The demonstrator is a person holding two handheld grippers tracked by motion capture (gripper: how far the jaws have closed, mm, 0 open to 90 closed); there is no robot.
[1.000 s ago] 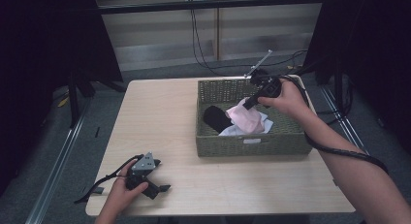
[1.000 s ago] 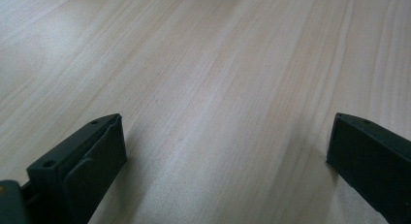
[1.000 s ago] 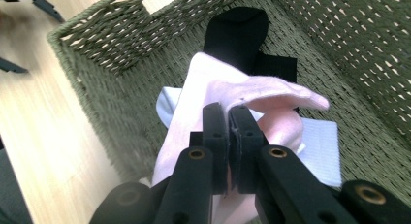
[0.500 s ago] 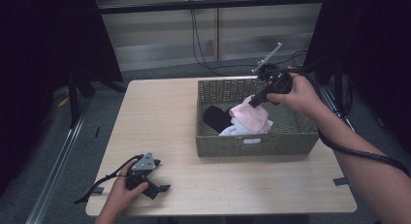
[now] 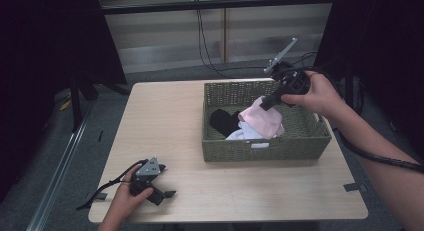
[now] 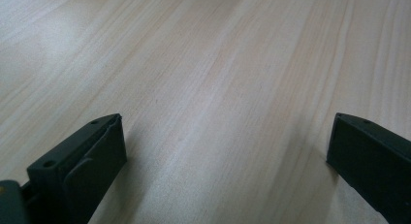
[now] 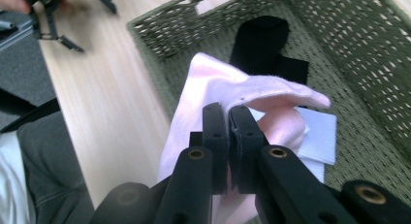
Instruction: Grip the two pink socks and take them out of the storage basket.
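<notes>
the pink cloth (image 5: pixel 262 118) has risen over the last second: it now hangs above the green wicker basket (image 5: pixel 260 150), its lower end near the white cloth (image 5: pixel 243 134) and black cloth (image 5: pixel 223 120) lying inside, pinched by the right gripper (image 5: pixel 263 103), jaws pressed together on its fold. it seems to be getting pulled out. the left gripper (image 5: pixel 162 192) has stayed on the table (image 5: pixel 160 116), jaws spread wide, holding nothing.

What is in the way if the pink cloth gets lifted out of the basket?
Nothing visible. The right hand-held gripper has the pink cloth raised above the basket. The black cloth lies beside it.
</notes>
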